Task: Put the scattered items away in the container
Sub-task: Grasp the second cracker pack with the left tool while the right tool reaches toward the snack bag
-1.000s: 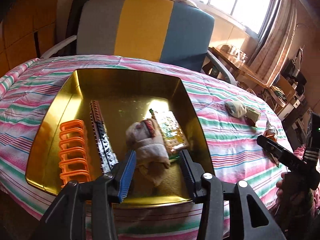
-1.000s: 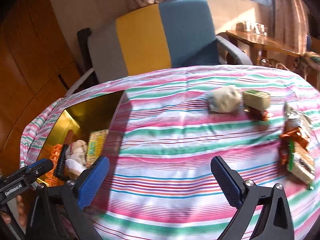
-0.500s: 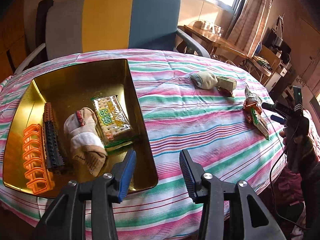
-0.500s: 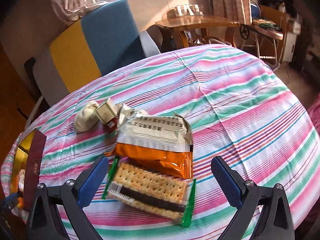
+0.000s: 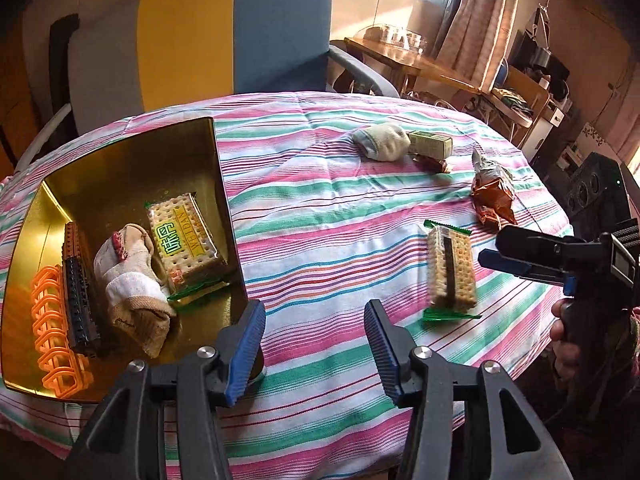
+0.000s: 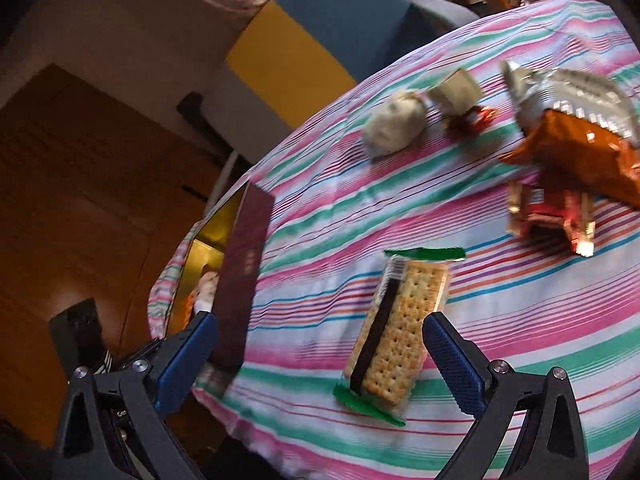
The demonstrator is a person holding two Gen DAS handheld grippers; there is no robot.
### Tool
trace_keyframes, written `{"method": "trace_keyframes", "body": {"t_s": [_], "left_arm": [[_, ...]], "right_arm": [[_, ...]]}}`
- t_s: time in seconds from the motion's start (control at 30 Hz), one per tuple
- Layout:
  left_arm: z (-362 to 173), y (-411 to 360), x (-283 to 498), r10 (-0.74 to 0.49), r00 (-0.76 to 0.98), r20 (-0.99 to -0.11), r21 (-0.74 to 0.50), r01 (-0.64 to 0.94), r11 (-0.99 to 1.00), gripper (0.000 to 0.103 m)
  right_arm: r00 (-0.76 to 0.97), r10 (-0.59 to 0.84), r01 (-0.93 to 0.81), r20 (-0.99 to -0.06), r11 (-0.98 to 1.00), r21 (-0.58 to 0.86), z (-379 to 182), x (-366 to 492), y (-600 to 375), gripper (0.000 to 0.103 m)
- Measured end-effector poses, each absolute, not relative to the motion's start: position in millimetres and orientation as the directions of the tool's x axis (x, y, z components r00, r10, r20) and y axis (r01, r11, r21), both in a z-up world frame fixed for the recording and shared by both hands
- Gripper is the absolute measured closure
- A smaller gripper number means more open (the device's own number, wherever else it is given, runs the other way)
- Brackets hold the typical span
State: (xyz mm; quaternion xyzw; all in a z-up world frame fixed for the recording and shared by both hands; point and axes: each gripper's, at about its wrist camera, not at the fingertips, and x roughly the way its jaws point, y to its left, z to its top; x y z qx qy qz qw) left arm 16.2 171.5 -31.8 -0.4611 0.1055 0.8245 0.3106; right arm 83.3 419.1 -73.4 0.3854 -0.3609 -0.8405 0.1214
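Note:
A gold tin sits at the table's left, holding a cracker pack, a sock, a dark strip and orange clips. On the striped cloth lie a second cracker pack, an orange snack bag, a rolled sock and a small box. My left gripper is open and empty beside the tin's near right corner. My right gripper is open, its jaws wide apart on either side of the cracker pack's near end; it also shows in the left wrist view.
A grey, yellow and blue armchair stands behind the table. A wooden side table and shelves with clutter are at the back right. A red wrapper lies by the orange bag. The tin's maroon side faces the right gripper.
Both grippers have swung right, away from the tin. The right gripper has dropped low and tilted, closing in on the second cracker pack. Both stay open.

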Motion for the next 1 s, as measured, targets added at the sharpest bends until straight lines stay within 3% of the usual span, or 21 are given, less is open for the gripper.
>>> {"method": "trace_keyframes", "body": {"t_s": [0.1, 0.3, 0.43, 0.77, 1.0], "left_arm": [[-33, 177, 21, 0.419, -0.369, -0.830, -0.107, -0.631, -0.768, 0.051], [-36, 198, 28, 0.450, -0.326, -0.832, -0.125, -0.679, -0.723, 0.050], [-34, 220, 30, 0.467, -0.309, -0.828, -0.122, -0.714, -0.689, 0.050], [-43, 284, 28, 0.497, -0.234, -0.836, -0.131, -0.794, -0.594, 0.050], [-67, 316, 24, 0.472, -0.174, -0.864, -0.132, -0.827, -0.546, 0.050]], "right_arm": [[-0.678, -0.438, -0.055, -0.590, -0.771, 0.635, -60, 88, 411, 0.000], [-0.706, -0.082, -0.162, -0.703, -0.948, 0.274, -23, 86, 463, 0.000], [-0.686, 0.034, -0.227, -0.727, -0.959, 0.170, -9, 58, 514, 0.000], [-0.530, -0.016, -0.249, -0.848, -0.953, 0.174, -45, -18, 575, 0.000], [-0.467, -0.062, -0.197, -0.882, -0.965, 0.172, -65, -3, 561, 0.000]]}}
